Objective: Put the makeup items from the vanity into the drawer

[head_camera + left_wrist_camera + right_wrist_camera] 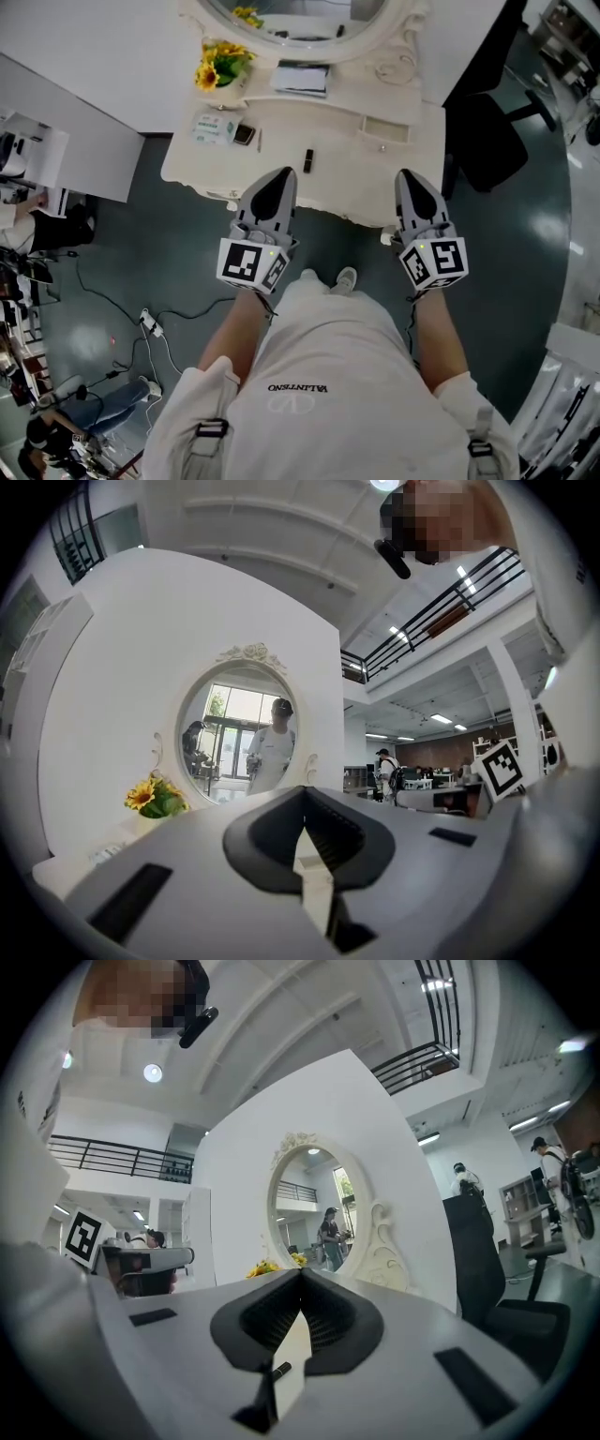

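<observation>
The cream vanity (281, 183) stands in front of me with its makeup items on top: a small black tube (307, 160), a dark compact (244, 135) and a thin pencil (260, 141). A shallow drawer (385, 130) shows at the top's right side. My left gripper (284, 174) hangs over the vanity's front edge, shut and empty. My right gripper (410, 176) is level with it to the right, also shut with nothing held. In the left gripper view the left gripper (303, 795) points at the mirror (246, 728). Below the right gripper (301, 1275), the black tube (280, 1370) shows through a gap.
Sunflowers (221, 64), a green-and-white box (215, 127) and a flat white pack (301, 79) sit at the back of the vanity below the oval mirror (295, 19). A black chair (487, 141) stands right of it. Cables (150, 323) lie on the floor at left.
</observation>
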Demonstrator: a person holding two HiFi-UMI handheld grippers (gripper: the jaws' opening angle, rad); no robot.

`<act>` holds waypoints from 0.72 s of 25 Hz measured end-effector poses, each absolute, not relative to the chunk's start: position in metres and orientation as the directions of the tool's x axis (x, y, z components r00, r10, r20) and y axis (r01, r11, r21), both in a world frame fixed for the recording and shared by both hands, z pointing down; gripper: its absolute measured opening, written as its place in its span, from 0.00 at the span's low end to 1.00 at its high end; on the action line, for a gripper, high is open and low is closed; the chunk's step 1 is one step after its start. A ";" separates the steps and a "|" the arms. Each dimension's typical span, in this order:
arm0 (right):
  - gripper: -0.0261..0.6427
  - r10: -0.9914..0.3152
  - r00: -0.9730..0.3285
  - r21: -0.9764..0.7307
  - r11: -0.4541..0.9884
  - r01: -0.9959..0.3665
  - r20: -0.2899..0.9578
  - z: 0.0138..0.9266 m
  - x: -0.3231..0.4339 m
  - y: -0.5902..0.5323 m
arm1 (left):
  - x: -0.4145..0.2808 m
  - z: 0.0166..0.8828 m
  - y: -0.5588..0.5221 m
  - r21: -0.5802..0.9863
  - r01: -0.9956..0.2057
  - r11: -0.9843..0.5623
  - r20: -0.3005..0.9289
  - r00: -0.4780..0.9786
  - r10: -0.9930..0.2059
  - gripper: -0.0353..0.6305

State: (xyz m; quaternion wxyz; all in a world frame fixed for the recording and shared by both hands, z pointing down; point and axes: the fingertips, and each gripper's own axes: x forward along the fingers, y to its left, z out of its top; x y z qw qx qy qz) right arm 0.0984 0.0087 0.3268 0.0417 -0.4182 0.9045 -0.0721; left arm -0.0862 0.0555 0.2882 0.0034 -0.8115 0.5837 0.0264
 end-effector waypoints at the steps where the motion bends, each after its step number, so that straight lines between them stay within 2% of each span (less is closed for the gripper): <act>1: 0.06 -0.759 -0.651 -0.167 0.643 -0.747 -0.008 0.330 0.098 0.007 | -0.086 0.292 0.055 0.022 -0.949 -0.315 -0.038 0.314 -0.949 0.06; 18: 0.06 -0.711 -0.696 -0.194 0.672 -0.715 0.101 0.375 0.046 -0.031 | -0.100 0.351 -0.003 0.071 -0.948 -0.309 0.080 0.314 -0.946 0.06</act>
